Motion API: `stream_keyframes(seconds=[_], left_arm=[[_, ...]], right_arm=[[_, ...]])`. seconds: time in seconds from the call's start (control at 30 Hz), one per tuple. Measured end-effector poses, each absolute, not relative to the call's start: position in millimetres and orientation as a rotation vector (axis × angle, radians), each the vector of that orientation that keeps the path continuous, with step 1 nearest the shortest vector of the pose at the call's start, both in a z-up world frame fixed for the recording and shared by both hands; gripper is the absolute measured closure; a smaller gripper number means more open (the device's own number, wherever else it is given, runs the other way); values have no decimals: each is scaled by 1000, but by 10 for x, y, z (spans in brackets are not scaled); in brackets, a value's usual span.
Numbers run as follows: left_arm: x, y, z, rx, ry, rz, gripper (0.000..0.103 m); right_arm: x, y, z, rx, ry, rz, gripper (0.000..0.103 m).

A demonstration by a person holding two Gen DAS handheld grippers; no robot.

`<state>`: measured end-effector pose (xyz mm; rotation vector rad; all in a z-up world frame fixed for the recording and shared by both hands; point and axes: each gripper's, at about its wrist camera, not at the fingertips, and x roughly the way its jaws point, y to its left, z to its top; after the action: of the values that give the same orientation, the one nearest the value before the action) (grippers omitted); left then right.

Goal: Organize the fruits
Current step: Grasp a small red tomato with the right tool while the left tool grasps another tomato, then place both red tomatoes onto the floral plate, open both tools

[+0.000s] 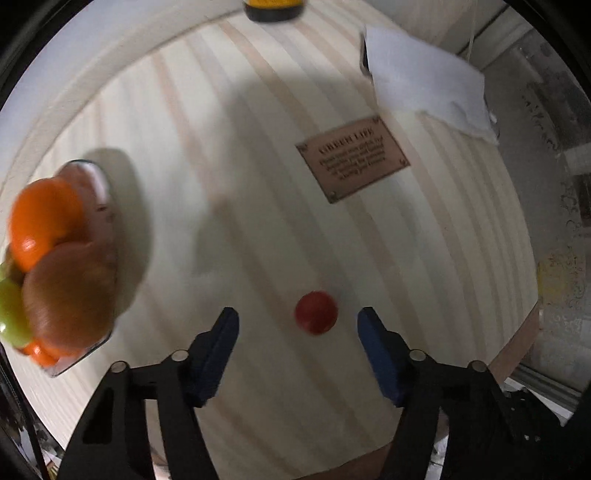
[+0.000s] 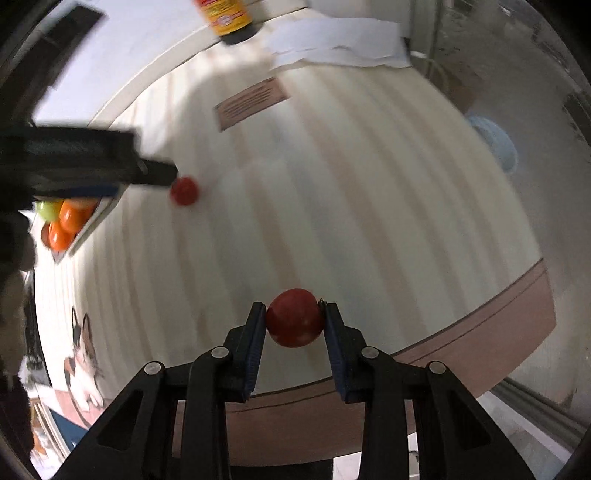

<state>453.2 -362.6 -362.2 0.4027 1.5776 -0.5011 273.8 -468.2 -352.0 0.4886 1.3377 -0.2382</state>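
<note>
- Fruits sit in three places: a heap in a tray, one small red fruit [image 1: 316,312] loose on the bench [image 1: 258,184], and a larger red fruit [image 2: 294,317] gripped in the right hand-held gripper [image 2: 294,320].
- The left wrist view shows the left hand-held gripper [image 1: 298,320] spread wide, with the small red fruit lying on the striped bench between its blue pads, touching neither.
- In that same view the tray [image 1: 94,347] lies at 9 o'clock, piled with an orange [image 1: 44,221], a brown fruit [image 1: 70,291] and green fruit [image 1: 11,310]; all of it is blurred.
- A brown plaque [image 1: 352,158] lies at 1 o'clock, white paper [image 1: 424,81] beyond it, and a dark bottle [image 1: 273,9] at 12 o'clock on the far edge.
- Only the right wrist view shows the larger red fruit, clamped between the right gripper's two pads at 6 o'clock, above the bench's near edge.
- It also shows the left gripper from outside, at 9 o'clock, its tip just beside the small red fruit, with the tray beneath it.
- A cat picture [image 2: 83,365] at 7 o'clock shows in this view alone.
</note>
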Motion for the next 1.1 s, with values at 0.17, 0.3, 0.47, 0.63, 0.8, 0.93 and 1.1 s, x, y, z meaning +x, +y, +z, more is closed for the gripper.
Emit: stream_keyframes(seconds=[0.17, 0.3, 0.47, 0.63, 0.8, 0.93, 1.1], left_arm=[[4458, -3720, -3726, 451, 1563, -530, 69], [4426, -3739, -3704, 441, 1548, -555, 80], [4373, -3596, -3606, 415, 1522, -553, 80], [4316, -3206, -3390, 298, 1509, -544, 80], [4335, -2568, -3032, 149, 1475, -492, 80], [4392, -1913, -2673, 19, 1427, -411, 80], [4568, -1105, -2524, -87, 1384, -287, 80]], right_arm=[[2709, -4811, -3463, 516, 1320, -268, 69], [2692, -4860, -3430, 517, 1317, -270, 69], [2691, -4807, -3384, 511, 1311, -265, 69], [2753, -4752, -3241, 506, 1287, -238, 69], [2952, -4544, -3061, 488, 1266, -159, 69], [3227, -4213, -2877, 458, 1240, -45, 69], [3639, -3685, -2738, 451, 1225, 122, 69]])
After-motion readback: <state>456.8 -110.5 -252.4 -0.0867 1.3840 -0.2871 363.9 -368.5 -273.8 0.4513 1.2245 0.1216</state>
